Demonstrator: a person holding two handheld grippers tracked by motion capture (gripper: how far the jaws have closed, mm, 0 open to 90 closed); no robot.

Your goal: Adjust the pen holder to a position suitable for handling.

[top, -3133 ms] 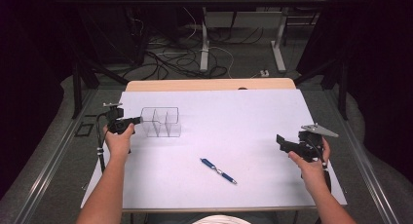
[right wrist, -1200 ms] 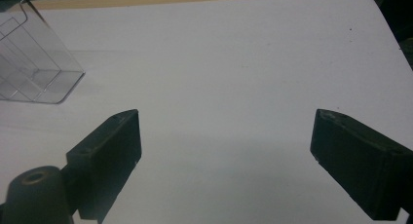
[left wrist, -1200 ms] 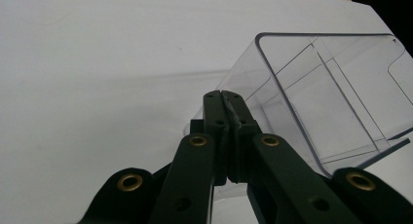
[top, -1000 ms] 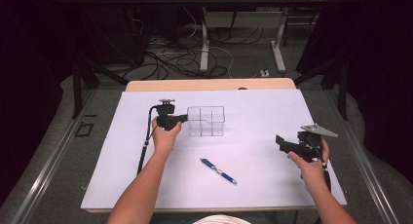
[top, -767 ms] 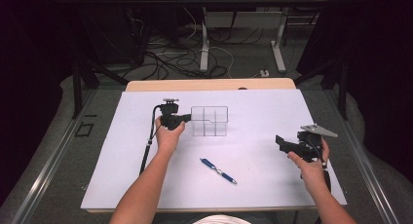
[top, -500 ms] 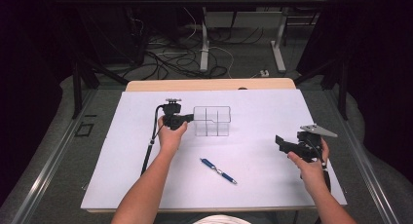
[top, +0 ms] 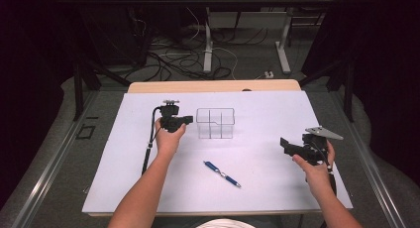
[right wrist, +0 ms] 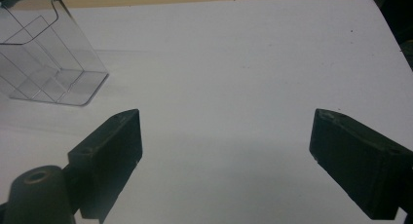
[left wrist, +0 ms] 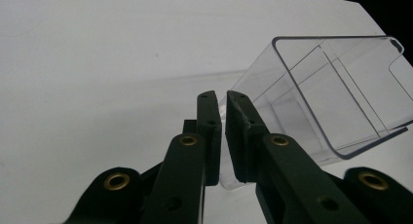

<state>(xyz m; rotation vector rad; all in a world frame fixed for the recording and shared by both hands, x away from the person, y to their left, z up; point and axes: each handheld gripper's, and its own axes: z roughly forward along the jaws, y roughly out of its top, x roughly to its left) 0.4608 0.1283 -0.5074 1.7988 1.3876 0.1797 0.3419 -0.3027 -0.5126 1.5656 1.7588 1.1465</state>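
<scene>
A clear plastic container (top: pixel 215 123) with inner dividers stands on the white table (top: pixel 257 109), a little behind its middle. My left gripper (top: pixel 190 120) is at the container's left side. In the left gripper view the gripper (left wrist: pixel 224 107) has its jaws almost together, pinched on the near edge of the container (left wrist: pixel 331 92). A blue pen (top: pixel 222 174) lies slantwise in front of the container. My right gripper (top: pixel 284 144) is held above the right part of the table, open and holding nothing. The right gripper view has the container (right wrist: pixel 48 53) at the upper left, far from the gripper (right wrist: pixel 226 151).
The left gripper's black cable (top: pixel 147 148) runs down across the table beside the forearm. A wooden strip (top: pixel 213 85) edges the table's far side. Behind it are desk legs and loose cables on the floor (top: pixel 198 49).
My left gripper has dragged the clear container from the table's left side to just behind its middle, slowing over the last second. The right gripper and the pen have stayed put.
</scene>
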